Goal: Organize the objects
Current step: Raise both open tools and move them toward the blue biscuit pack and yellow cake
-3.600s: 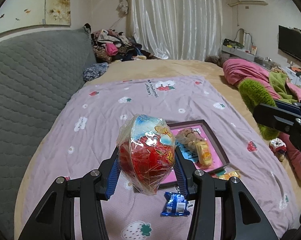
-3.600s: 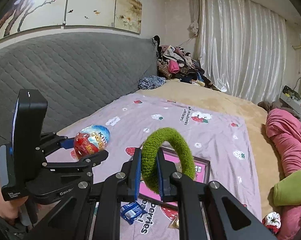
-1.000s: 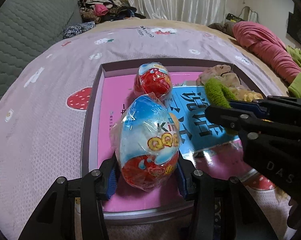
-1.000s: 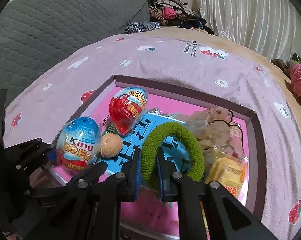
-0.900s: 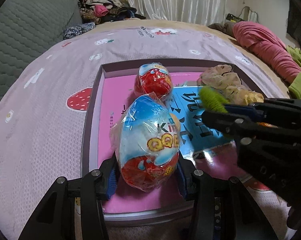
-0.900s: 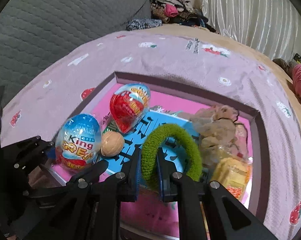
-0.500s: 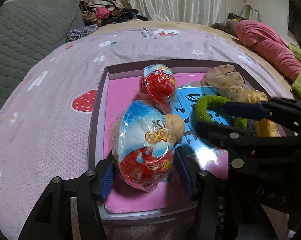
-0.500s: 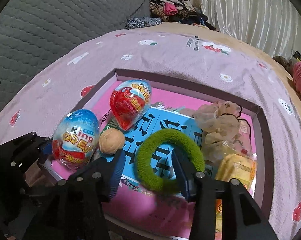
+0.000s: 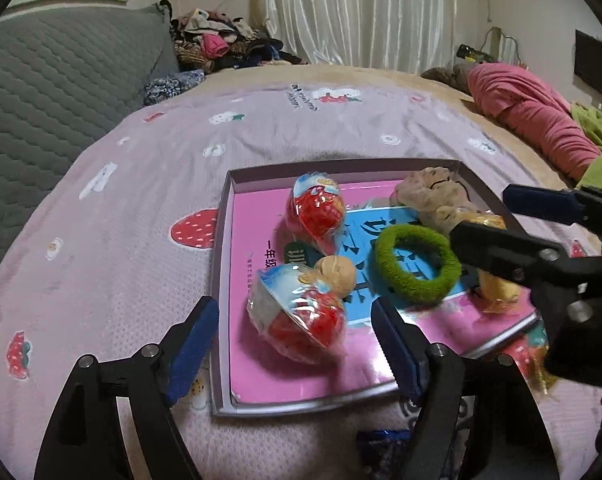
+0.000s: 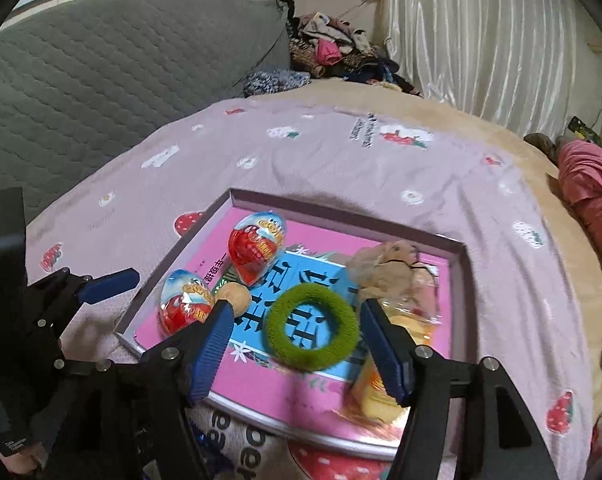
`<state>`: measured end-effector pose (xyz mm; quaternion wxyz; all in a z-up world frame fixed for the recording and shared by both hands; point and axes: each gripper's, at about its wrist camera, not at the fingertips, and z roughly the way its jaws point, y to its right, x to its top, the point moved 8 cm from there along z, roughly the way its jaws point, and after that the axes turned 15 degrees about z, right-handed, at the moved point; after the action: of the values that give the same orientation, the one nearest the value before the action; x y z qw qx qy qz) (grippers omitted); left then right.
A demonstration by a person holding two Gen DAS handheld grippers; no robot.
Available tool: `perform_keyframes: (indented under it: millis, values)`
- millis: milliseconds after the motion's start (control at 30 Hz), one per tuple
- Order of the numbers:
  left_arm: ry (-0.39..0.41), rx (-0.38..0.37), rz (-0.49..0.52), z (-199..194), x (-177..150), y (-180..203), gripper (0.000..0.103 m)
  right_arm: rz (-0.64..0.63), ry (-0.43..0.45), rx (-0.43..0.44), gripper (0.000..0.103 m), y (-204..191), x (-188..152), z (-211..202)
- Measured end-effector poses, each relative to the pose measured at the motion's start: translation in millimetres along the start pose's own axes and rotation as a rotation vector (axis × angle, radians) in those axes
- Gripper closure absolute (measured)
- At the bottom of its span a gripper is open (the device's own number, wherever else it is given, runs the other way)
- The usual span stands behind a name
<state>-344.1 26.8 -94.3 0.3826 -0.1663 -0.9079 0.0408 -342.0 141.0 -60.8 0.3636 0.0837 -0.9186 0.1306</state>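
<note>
we read "一年级" in black on the pink book cover lying in the tray; large dark chinese characters cross its blue panel, partly hidden; the bedspread's small print stays illegible.

Dim, warm indoor light; glare on the tray's glossy pink liner. Fisheye bending and black corners in both views; slight motion blur.

Grey quilted headboard, clothes pile by white curtain, pink bundle at right.
</note>
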Motion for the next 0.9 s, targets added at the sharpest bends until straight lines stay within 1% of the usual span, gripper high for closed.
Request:
perform_keyframes:
  millis: [100,200,367,433,500,633,733,767,900]
  values:
    - [0.008,0.008,-0.003,-14,3,2,0.022,0.008,0.017,-0.008,0.031,5,2,-18]
    - [0.023,0.026,0.003,-34,8,3,0.021,0.003,0.033,-0.034,0.027,11,2,-39]
    - [0.041,0.043,0.011,-70,14,5,0.020,0.005,0.056,-0.061,0.024,21,5,-72]
    - [0.042,0.053,0.014,-83,14,5,0.020,0.006,0.069,-0.074,0.022,24,4,-86]
    - [0.043,0.059,0.014,-95,15,4,0.020,0.008,0.083,-0.083,0.015,26,3,-100]
    - [0.046,0.076,0.035,-120,12,9,0.020,-0.005,0.093,-0.112,0.013,31,-6,-123]
    - [0.047,0.081,0.042,-132,8,12,0.020,-0.005,0.096,-0.120,0.012,33,-15,-136]
    - [0.041,0.083,0.045,-135,6,14,0.020,-0.002,0.095,-0.123,0.010,35,-18,-138]
    - [0.033,0.092,0.056,-144,-4,20,0.020,0.012,0.084,-0.127,0.010,43,-33,-149]
